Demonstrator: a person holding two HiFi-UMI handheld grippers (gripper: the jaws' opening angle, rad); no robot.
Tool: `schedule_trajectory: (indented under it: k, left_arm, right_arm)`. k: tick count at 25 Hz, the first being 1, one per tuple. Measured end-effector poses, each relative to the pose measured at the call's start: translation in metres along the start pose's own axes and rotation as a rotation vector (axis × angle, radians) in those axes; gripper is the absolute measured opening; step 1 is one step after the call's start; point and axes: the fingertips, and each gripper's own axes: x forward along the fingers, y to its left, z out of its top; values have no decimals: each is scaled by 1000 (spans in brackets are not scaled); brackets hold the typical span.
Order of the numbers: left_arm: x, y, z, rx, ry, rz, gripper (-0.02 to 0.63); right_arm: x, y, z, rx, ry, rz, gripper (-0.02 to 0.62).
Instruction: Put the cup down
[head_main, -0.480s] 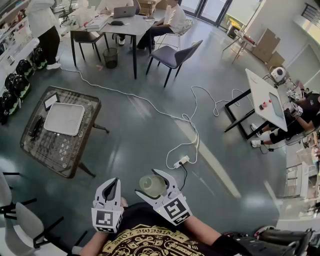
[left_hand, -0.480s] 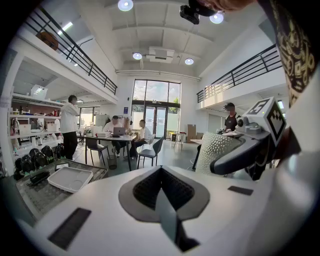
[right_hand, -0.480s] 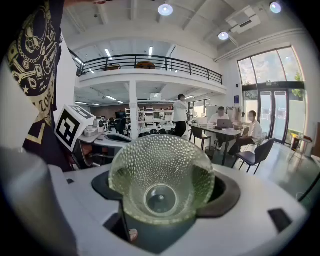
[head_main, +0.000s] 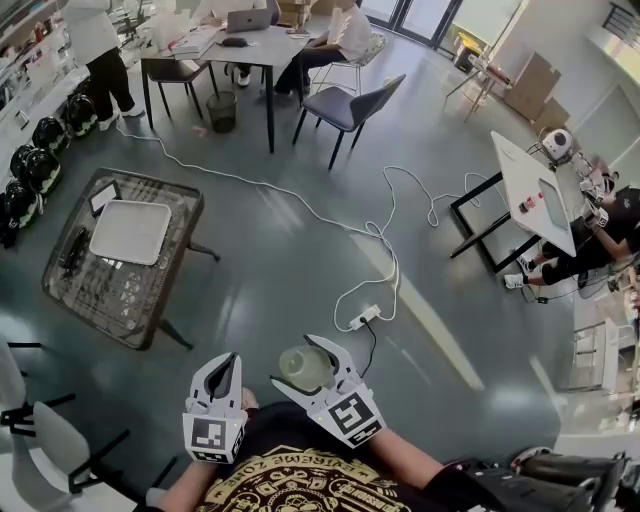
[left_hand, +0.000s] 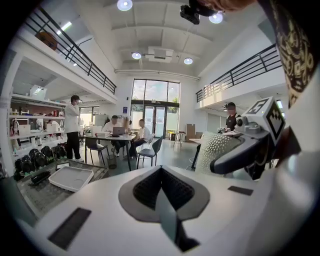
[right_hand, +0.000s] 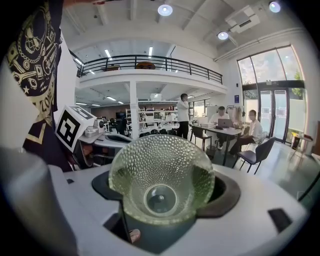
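A pale green dimpled glass cup (head_main: 305, 367) sits between the jaws of my right gripper (head_main: 311, 365), held in the air close to my chest. In the right gripper view the cup (right_hand: 162, 180) fills the middle, its mouth facing the camera, with both jaws pressed on its sides. My left gripper (head_main: 222, 378) hangs beside it, a little to the left, with its jaws together and nothing in them. In the left gripper view the jaws (left_hand: 162, 192) meet in a closed point, and the cup (left_hand: 216, 151) shows at the right.
A low glass-topped table (head_main: 75, 300) with a white tray (head_main: 129, 232) stands at the left on the grey floor. A white cable and power strip (head_main: 363, 320) lie just ahead of me. Chairs (head_main: 352, 110), a desk with seated people and a white table (head_main: 532, 190) are farther off.
Both grippers and the cup hold nearly the same place. A standing person at the far left has stepped a little along the wall.
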Motion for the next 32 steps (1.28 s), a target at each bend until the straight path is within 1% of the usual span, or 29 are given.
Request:
schedule_trajectory:
  k: [4, 9, 13, 15, 18, 20, 23, 27, 32]
  left_arm:
    - [-3, -2, -1, 3, -4, -5, -3]
    - [-9, -1, -7, -11, 0, 0, -2]
    - [-17, 3, -6, -15, -6, 5, -3]
    - [-23, 10, -7, -11, -9, 18, -3]
    - [-35, 22, -13, -13, 0, 44, -3]
    - [-42, 29, -14, -15, 1, 52, -3]
    - [-51, 43, -11, -11, -11, 61, -3]
    - [-63, 60, -14, -16, -26, 63, -3]
    - [-67, 70, -17, -25, -41, 49, -3]
  right_arm:
    - [-1, 5, 0, 39, -30, 12, 397]
    - [-1, 11, 3, 47, -33, 14, 399]
    - [-2, 17, 9, 41, -14, 24, 399]
    - [3, 22, 9, 66, -32, 28, 399]
    - [11, 31, 14, 61, -29, 35, 399]
    - [16, 33, 18, 67, -24, 14, 399]
    - [28, 46, 23, 72, -45, 22, 399]
    - [41, 60, 25, 79, -45, 15, 399]
    - [47, 67, 32, 66, -41, -7, 399]
